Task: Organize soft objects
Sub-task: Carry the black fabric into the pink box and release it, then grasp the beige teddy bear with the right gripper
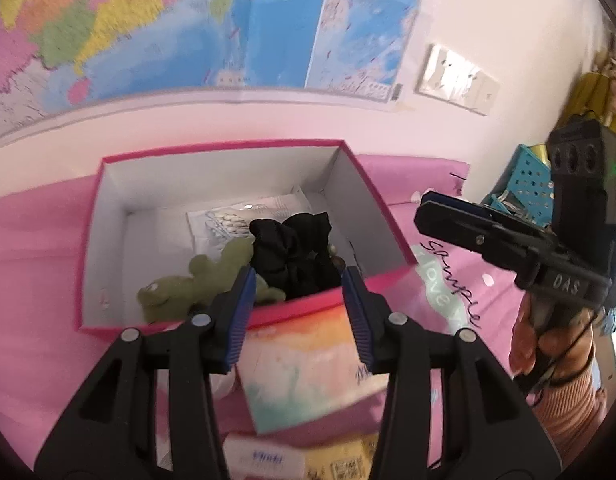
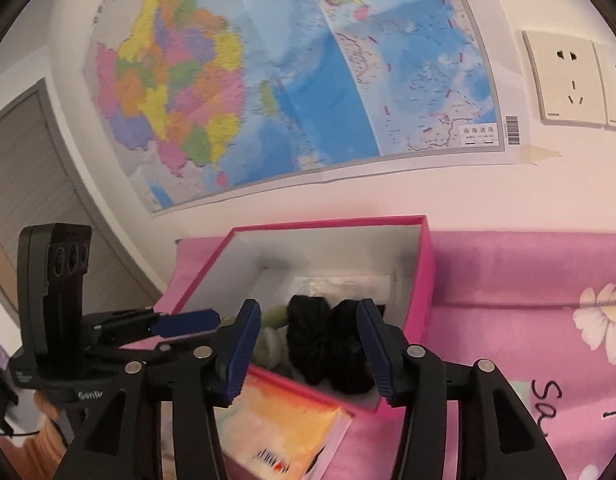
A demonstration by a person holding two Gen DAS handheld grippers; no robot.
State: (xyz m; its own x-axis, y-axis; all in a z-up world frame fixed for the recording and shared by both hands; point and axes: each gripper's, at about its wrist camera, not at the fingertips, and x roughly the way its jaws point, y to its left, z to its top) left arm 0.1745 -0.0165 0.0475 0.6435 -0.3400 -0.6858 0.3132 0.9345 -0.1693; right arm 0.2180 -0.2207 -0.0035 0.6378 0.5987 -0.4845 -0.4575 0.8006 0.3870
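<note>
Hovering over the near rim of a pink box (image 1: 108, 216), with white inner walls, set on a pink floral cloth (image 2: 527, 280). Left claw (image 1: 298, 308) standing partly wide, nothing between its blue pads (image 1: 242, 312), empty. Right claw (image 2: 308, 352) also partly wide and empty, seen in the left view at 3 o'clock, held by a hand (image 1: 547, 340) in a striped sleeve. Inside the box, at 12 o'clock from both claws, lying a black bundled cloth (image 1: 296, 256), touching the near wall. Just beside it, at 9 o'clock, a green plush toy (image 1: 180, 292) resting on the box floor. Behind them, toward the far wall, a clear packet of cotton swabs (image 1: 228, 224). Leaning against the near outer side, a colourful booklet (image 1: 308, 372). Hanging on the wall behind, a big map (image 2: 288, 72), and at 2 o'clock white sockets (image 2: 567, 80)
</note>
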